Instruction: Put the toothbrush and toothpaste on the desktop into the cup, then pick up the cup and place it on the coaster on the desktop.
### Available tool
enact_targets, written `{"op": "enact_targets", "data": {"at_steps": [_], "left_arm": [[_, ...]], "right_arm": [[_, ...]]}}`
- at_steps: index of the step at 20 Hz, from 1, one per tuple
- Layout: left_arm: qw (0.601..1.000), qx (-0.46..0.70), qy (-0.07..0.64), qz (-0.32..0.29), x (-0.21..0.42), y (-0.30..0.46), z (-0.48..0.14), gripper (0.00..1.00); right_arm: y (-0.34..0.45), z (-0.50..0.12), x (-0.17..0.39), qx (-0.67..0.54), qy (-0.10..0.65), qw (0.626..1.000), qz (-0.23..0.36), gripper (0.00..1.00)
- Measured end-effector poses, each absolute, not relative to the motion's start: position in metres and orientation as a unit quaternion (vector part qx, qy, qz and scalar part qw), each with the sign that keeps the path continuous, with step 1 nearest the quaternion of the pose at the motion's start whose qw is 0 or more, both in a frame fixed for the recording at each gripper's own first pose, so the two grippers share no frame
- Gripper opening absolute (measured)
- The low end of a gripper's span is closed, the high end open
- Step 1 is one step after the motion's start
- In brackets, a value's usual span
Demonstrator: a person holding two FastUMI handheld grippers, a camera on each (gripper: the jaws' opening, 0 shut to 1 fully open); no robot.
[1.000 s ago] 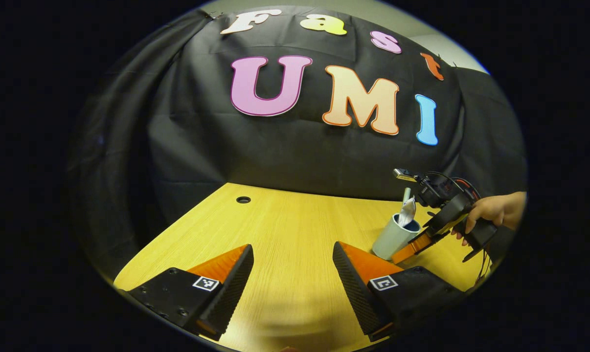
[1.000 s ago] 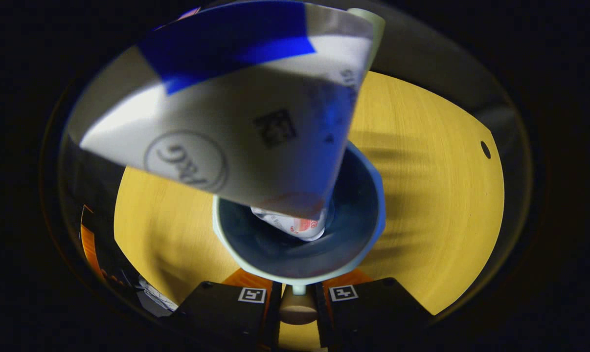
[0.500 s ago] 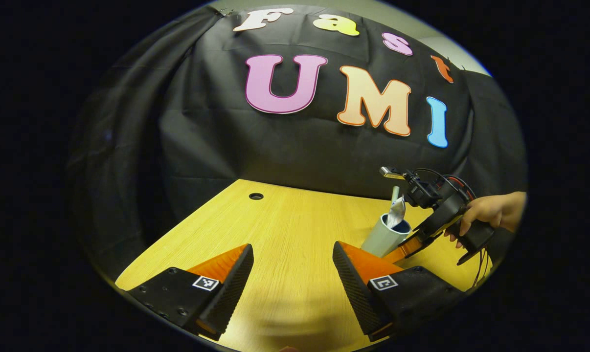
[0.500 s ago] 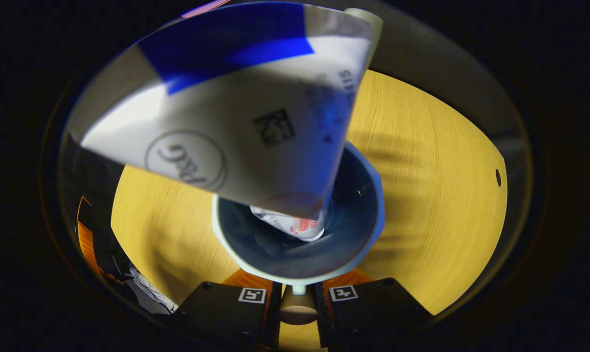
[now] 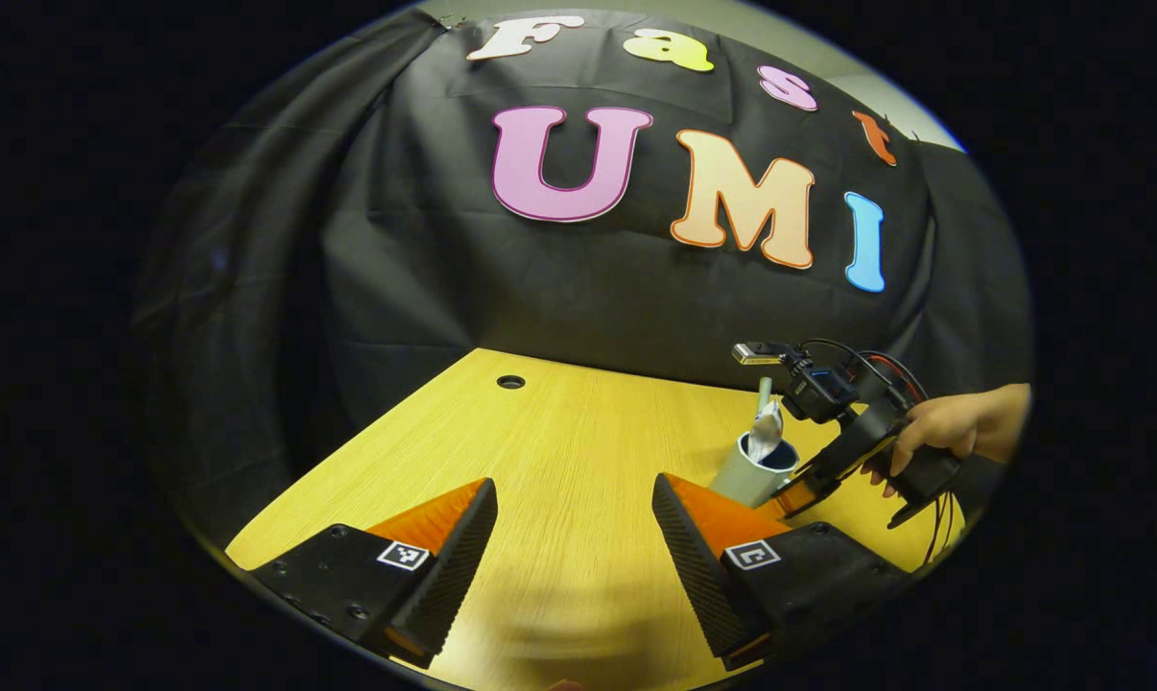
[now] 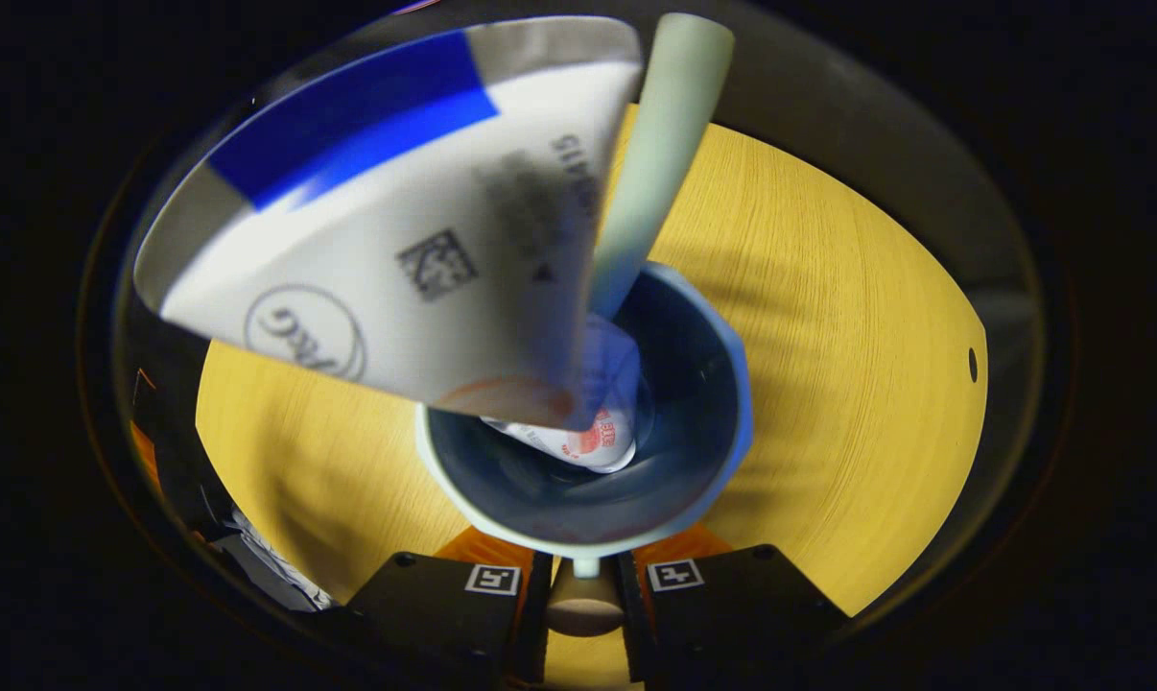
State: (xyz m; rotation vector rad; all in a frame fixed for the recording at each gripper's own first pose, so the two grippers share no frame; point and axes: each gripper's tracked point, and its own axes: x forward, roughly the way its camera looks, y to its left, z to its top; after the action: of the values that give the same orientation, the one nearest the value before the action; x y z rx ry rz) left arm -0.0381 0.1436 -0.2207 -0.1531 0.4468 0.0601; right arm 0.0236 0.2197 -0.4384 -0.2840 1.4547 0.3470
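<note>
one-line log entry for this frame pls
phase: carrying cup | right tongs: shut on cup rim | in cup: toothpaste, toothbrush | left tongs: open, idle over desk

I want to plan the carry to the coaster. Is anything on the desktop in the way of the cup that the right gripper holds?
Nothing visible blocks it. The right gripper pinches the rim of the cup, which holds the toothpaste tube and toothbrush. The desktop around the cup looks bare, and the left gripper stands apart, open. I cannot see the coaster, so the path's end is unknown.
</note>
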Motion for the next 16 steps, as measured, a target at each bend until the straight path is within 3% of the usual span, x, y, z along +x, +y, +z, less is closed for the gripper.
{"op": "enact_targets", "data": {"at_steps": [1,3,6,16], "left_arm": [[0.972,-0.076,0.22,0.028,-0.038,0.143,-0.22,0.95],[0.973,-0.076,0.217,0.023,-0.036,0.139,-0.219,0.95],[0.974,-0.074,0.211,0.012,-0.03,0.13,-0.214,0.95],[0.979,-0.059,0.19,-0.04,-0.002,0.04,-0.181,0.95]], "right_arm": [[0.219,-0.434,0.025,-0.131,0.654,0.728,0.16,0.3],[0.221,-0.426,0.027,-0.131,0.643,0.737,0.164,0.43],[0.219,-0.409,0.027,-0.127,0.628,0.75,0.166,1.0],[0.163,-0.32,0.013,-0.101,0.476,0.856,0.178,1.0]]}}
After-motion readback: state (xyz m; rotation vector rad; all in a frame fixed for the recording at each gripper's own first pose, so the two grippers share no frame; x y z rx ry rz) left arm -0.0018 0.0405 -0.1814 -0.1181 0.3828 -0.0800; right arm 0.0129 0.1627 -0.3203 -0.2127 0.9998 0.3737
